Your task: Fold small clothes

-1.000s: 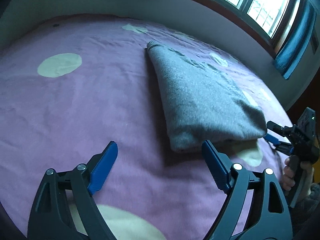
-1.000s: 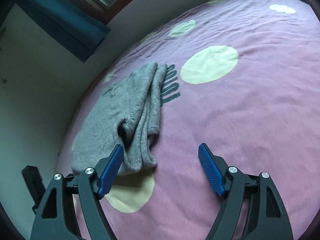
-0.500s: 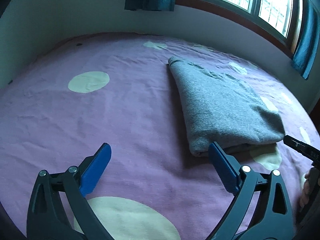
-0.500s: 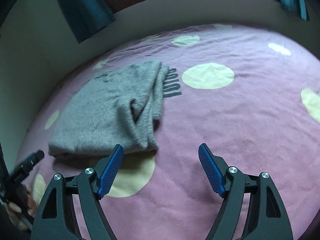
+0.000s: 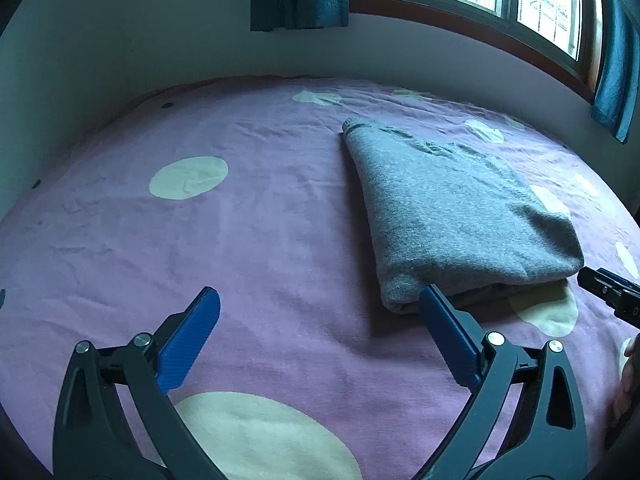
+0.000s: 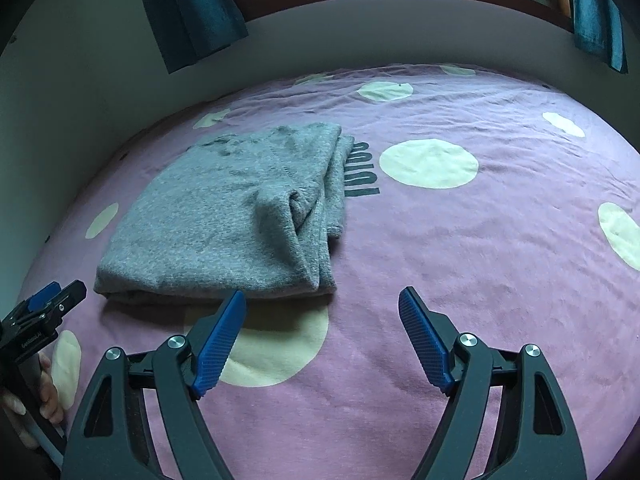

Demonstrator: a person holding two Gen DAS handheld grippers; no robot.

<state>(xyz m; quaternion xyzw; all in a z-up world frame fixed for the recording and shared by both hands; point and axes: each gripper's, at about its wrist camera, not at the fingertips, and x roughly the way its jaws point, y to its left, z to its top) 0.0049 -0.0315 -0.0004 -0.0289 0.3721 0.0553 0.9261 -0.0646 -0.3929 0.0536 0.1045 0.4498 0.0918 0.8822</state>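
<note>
Ahead of both tools lies the grey knit garment [image 5: 452, 216], folded into a thick rectangle on the bed [image 5: 260, 240]. We judge it soft, light and limp: its layers will sag and slide apart if lifted by one corner, so we would take hold at two corners of one edge, pinching through all the layers at once. Its loose, stacked edges show on the side nearer our right tool, and one fold there bulges open.

Seen from our left tool [image 5: 320, 336], the bundle sits ahead and to the right, its near corner just beyond the right fingertip and not between the jaws. That tool's jaws are opening, and nothing but bedcover lies between them. From our right tool [image 6: 322, 322], the garment sits ahead and to the left, its near edge just past the left fingertip. That tool stands released and holds nothing.

Around the garment spreads the purple bedcover with pale dots, some dark lettering printed just beside the bundle.
</note>
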